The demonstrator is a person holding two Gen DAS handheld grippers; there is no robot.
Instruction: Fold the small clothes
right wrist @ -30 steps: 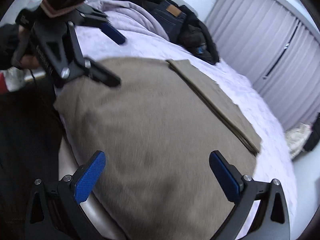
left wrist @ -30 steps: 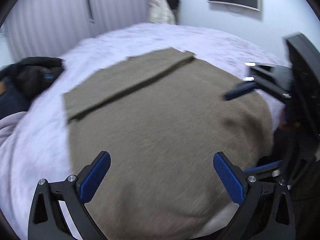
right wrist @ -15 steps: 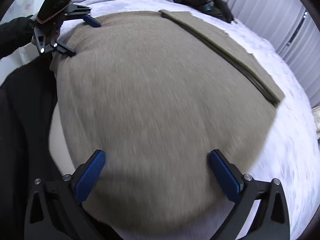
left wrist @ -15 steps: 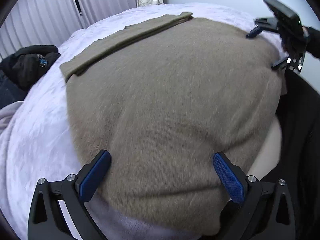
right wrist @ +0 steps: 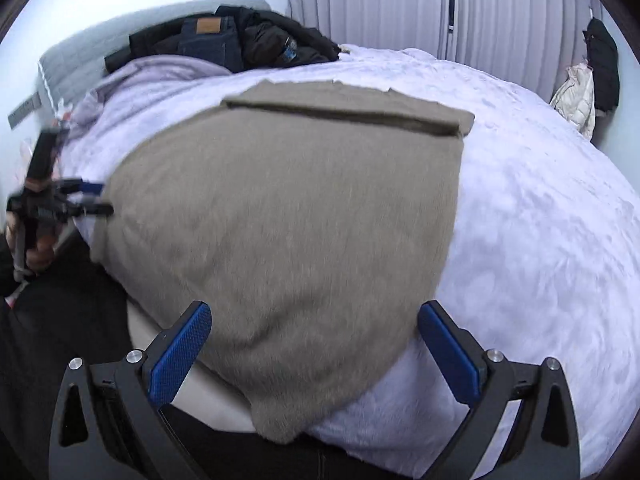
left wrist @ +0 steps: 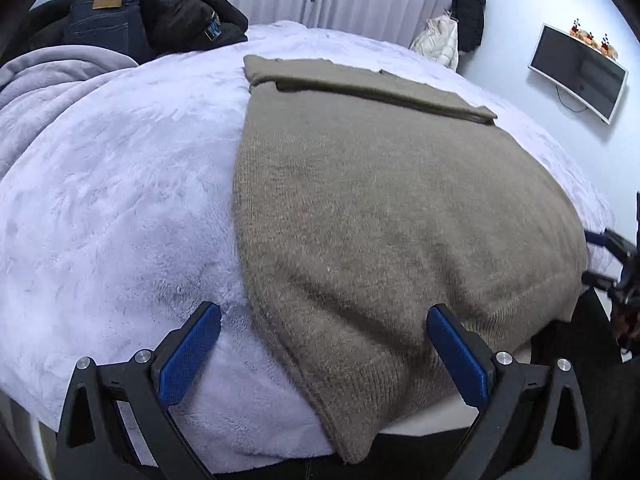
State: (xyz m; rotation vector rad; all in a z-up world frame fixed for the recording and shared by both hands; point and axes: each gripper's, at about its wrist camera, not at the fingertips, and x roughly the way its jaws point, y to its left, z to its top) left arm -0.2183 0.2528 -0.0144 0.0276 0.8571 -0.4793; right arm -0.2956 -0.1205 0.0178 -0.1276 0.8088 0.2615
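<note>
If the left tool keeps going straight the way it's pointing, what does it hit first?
Most likely the near hanging corner of the taupe knitted sweater, which sits between the open fingers of the left tool at the edge of the lavender fleece blanket. Depth is unclear.

My right gripper [right wrist: 316, 354] hangs spread wide over the near corner of the taupe sweater [right wrist: 288, 216] (far edge folded over) on the lilac blanket [right wrist: 540, 216]; my left gripper [right wrist: 94, 200] sits by its left edge.

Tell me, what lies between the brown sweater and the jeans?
Bare lilac blanket only: the left wrist view shows nothing between the brown sweater and the jeans.
</note>
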